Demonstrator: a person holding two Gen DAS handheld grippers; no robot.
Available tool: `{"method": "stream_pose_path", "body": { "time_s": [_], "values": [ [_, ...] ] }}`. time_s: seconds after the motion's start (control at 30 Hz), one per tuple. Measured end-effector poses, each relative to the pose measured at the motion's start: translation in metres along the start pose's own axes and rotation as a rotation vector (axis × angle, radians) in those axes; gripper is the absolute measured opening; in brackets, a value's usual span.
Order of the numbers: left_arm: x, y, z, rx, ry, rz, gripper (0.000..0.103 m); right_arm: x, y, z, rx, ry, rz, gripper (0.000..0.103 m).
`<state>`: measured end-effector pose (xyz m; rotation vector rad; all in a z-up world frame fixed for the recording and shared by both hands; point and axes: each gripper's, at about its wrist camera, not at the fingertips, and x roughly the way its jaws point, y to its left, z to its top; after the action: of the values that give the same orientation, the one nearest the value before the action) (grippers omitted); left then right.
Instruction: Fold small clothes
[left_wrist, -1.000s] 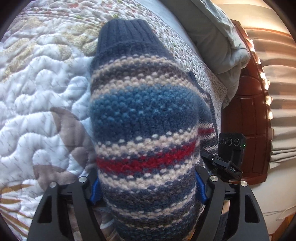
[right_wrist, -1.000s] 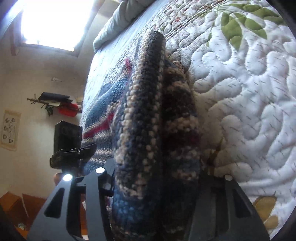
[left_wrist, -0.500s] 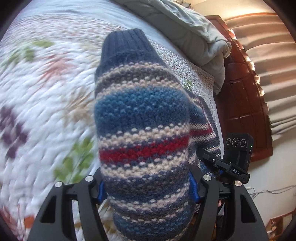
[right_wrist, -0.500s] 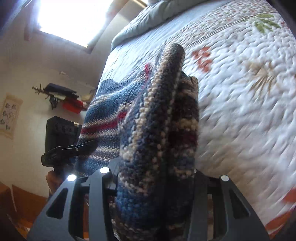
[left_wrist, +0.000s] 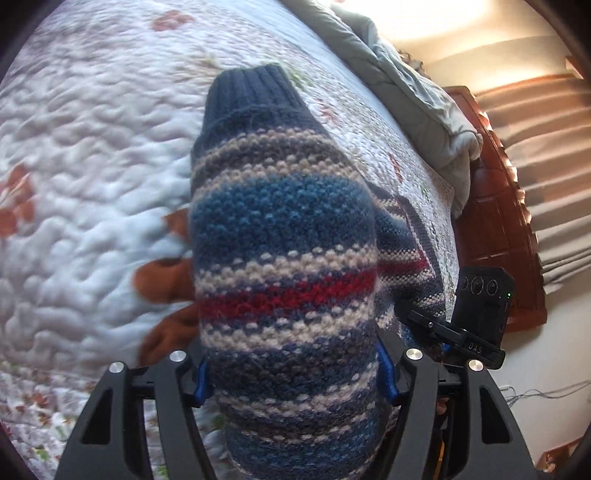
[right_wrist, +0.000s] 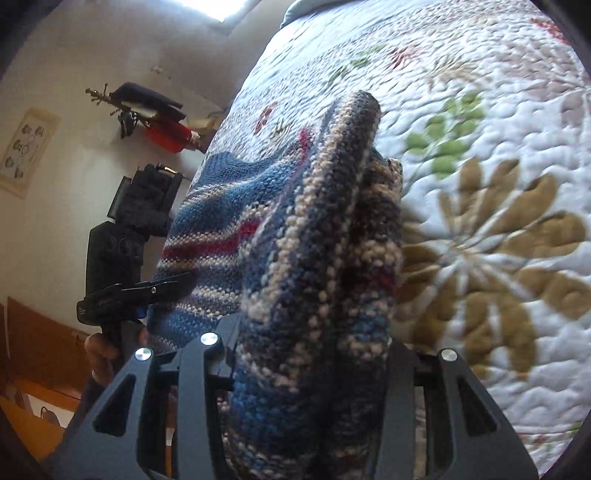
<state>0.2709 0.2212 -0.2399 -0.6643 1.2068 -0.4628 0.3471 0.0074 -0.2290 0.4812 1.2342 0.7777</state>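
Note:
A small knitted sweater (left_wrist: 284, 236) with blue, cream, grey and red stripes and a navy ribbed cuff hangs between both grippers above the quilted bed. My left gripper (left_wrist: 293, 373) is shut on its sleeve end, which fills the middle of the left wrist view. My right gripper (right_wrist: 314, 343) is shut on a bunched, folded edge of the sweater (right_wrist: 325, 258). The sweater's body stretches left from it toward the other gripper (right_wrist: 122, 266). In the left wrist view the right gripper (left_wrist: 476, 317) shows at the right.
The white floral quilt (left_wrist: 81, 155) covers the bed below. A grey duvet (left_wrist: 424, 107) and a wooden headboard (left_wrist: 495, 229) lie at the far right. A wall with a coat rack (right_wrist: 147, 110) stands beyond the bed in the right wrist view.
Both grippers have carried the sweater across the quilt; the floral patterns beneath have shifted. The hold on the sweater is unchanged.

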Motion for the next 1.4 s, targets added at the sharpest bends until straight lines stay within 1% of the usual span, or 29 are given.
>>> {"method": "stream_pose_path", "body": {
  "time_s": [0.1, 0.2, 0.23, 0.27, 0.3, 0.33, 0.4, 0.47, 0.53, 0.6, 0.63, 0.67, 0.73, 0.77, 0.83, 0.87, 0.9, 0.93, 1.03, 1.07, 1.1, 1.17, 1.2, 1.23, 1.3, 1.33, 1.37, 1.4],
  "values": [
    [0.004, 0.010, 0.001, -0.025, 0.013, -0.005, 0.068, 0.021, 0.005, 0.002, 0.009, 0.010, 0.005, 0.041],
    [0.014, 0.022, -0.002, -0.057, 0.016, -0.026, 0.072, 0.026, -0.014, 0.000, 0.056, 0.020, 0.044, 0.044],
    [0.017, 0.024, -0.002, -0.062, 0.013, -0.035, 0.074, 0.017, -0.030, -0.004, 0.062, 0.019, 0.056, 0.045],
    [0.019, 0.025, -0.002, -0.064, 0.008, -0.041, 0.075, 0.013, -0.040, -0.001, 0.064, 0.019, 0.063, 0.049],
    [0.019, 0.025, -0.002, -0.064, 0.005, -0.043, 0.078, 0.003, -0.052, -0.008, 0.059, 0.020, 0.062, 0.057],
    [0.019, 0.025, -0.003, -0.065, 0.005, -0.047, 0.078, 0.000, -0.053, -0.008, 0.056, 0.022, 0.065, 0.060],
    [0.013, 0.024, -0.003, -0.068, -0.003, -0.042, 0.080, -0.008, -0.052, -0.004, 0.041, 0.043, 0.050, 0.079],
    [0.002, 0.020, -0.005, -0.062, -0.037, -0.011, 0.081, -0.027, -0.049, 0.007, 0.025, 0.026, 0.039, 0.086],
    [-0.012, 0.012, -0.012, -0.042, -0.097, 0.039, 0.081, -0.041, -0.046, 0.020, 0.021, -0.001, 0.032, 0.087],
    [-0.026, 0.003, -0.022, -0.010, -0.166, 0.085, 0.081, -0.052, -0.043, 0.038, 0.015, -0.039, -0.001, 0.087],
    [-0.032, 0.000, -0.028, 0.004, -0.195, 0.101, 0.081, -0.051, -0.042, 0.047, 0.012, -0.043, -0.015, 0.087],
    [-0.039, -0.005, -0.035, 0.015, -0.241, 0.120, 0.081, -0.049, -0.041, 0.059, 0.015, -0.047, -0.026, 0.087],
    [-0.050, -0.019, -0.050, 0.049, -0.314, 0.146, 0.081, -0.038, -0.040, 0.075, 0.018, -0.036, -0.028, 0.081],
    [-0.056, -0.024, -0.056, 0.067, -0.349, 0.154, 0.081, -0.031, -0.039, 0.083, 0.014, -0.027, -0.039, 0.069],
    [-0.064, -0.039, -0.071, 0.117, -0.411, 0.150, 0.081, -0.017, -0.037, 0.092, 0.000, 0.005, -0.070, 0.050],
    [-0.065, -0.046, -0.079, 0.141, -0.428, 0.138, 0.081, -0.010, -0.033, 0.094, -0.025, 0.018, -0.096, 0.022],
    [-0.064, -0.052, -0.084, 0.157, -0.438, 0.125, 0.082, -0.009, -0.027, 0.094, -0.068, 0.009, -0.124, 0.011],
    [-0.062, -0.055, -0.087, 0.171, -0.438, 0.111, 0.082, -0.011, -0.021, 0.093, -0.099, -0.016, -0.134, 0.011],
    [-0.048, -0.062, -0.100, 0.208, -0.424, 0.099, 0.082, -0.033, -0.013, 0.085, -0.174, -0.151, -0.123, 0.009],
    [-0.042, -0.062, -0.103, 0.211, -0.415, 0.098, 0.082, -0.034, -0.016, 0.084, -0.177, -0.173, -0.151, 0.009],
    [-0.039, -0.060, -0.107, 0.214, -0.415, 0.102, 0.082, -0.030, -0.022, 0.085, -0.165, -0.173, -0.179, 0.009],
    [-0.035, -0.059, -0.109, 0.211, -0.402, 0.095, 0.082, -0.012, -0.046, 0.084, -0.090, -0.122, -0.226, 0.009],
    [-0.035, -0.058, -0.109, 0.206, -0.401, 0.089, 0.082, -0.008, -0.054, 0.082, -0.075, -0.116, -0.238, 0.010],
    [-0.034, -0.058, -0.108, 0.203, -0.399, 0.078, 0.082, -0.005, -0.059, 0.080, -0.064, -0.116, -0.240, 0.010],
    [-0.033, -0.058, -0.110, 0.209, -0.387, 0.087, 0.084, -0.003, -0.063, 0.077, -0.029, -0.106, -0.215, 0.012],
    [-0.033, -0.059, -0.110, 0.211, -0.386, 0.092, 0.086, -0.006, -0.064, 0.077, -0.018, -0.102, -0.205, 0.015],
    [-0.033, -0.060, -0.111, 0.211, -0.380, 0.095, 0.087, -0.012, -0.062, 0.077, -0.011, -0.105, -0.197, 0.026],
    [-0.033, -0.061, -0.111, 0.212, -0.378, 0.102, 0.087, -0.022, -0.057, 0.076, -0.021, -0.120, -0.187, 0.029]
  ]
}}
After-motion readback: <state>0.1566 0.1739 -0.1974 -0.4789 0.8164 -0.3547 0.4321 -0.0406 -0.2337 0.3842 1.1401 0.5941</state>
